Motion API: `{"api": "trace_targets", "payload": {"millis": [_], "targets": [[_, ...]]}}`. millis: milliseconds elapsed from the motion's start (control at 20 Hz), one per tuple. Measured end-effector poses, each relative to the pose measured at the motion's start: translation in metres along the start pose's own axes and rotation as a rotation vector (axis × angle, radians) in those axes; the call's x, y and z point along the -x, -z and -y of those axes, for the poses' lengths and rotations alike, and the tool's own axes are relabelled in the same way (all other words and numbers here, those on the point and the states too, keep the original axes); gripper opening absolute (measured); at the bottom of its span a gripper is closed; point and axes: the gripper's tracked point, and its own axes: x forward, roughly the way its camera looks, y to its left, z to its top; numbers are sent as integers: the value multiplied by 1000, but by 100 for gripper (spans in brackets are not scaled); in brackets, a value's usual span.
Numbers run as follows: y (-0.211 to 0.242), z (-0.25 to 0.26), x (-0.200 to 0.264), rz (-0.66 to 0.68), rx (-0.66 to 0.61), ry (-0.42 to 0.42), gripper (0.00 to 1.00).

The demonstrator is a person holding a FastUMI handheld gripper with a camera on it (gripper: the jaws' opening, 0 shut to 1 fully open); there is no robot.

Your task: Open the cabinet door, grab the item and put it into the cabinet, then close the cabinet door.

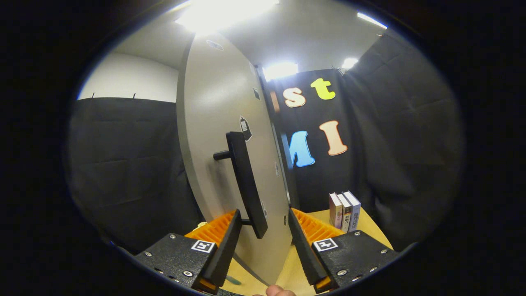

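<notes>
Gripper (pixel 263 220) spread wide, holding nothing, fingers either side of the lower end of the door handle (pixel 245 185) without touching it. Handle a dark upright bar on two short posts, fixed to the pale cabinet door (pixel 222 123), seen at a slant just ahead of the fingers. Three books (pixel 344 210) upright on the wooden worktop (pixel 370 230), right of the door and beyond the right finger, close against the black cloth wall
</notes>
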Motion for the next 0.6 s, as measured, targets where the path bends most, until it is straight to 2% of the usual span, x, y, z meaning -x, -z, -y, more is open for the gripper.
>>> {"api": "trace_targets", "payload": {"millis": [150, 400, 500, 600], "targets": [[-1, 14, 9, 78, 13, 120, 85], [5, 43, 35, 168, -7, 345, 85], [18, 41, 41, 180, -62, 376, 86], [38, 32, 50, 183, -92, 401, 94]]}}
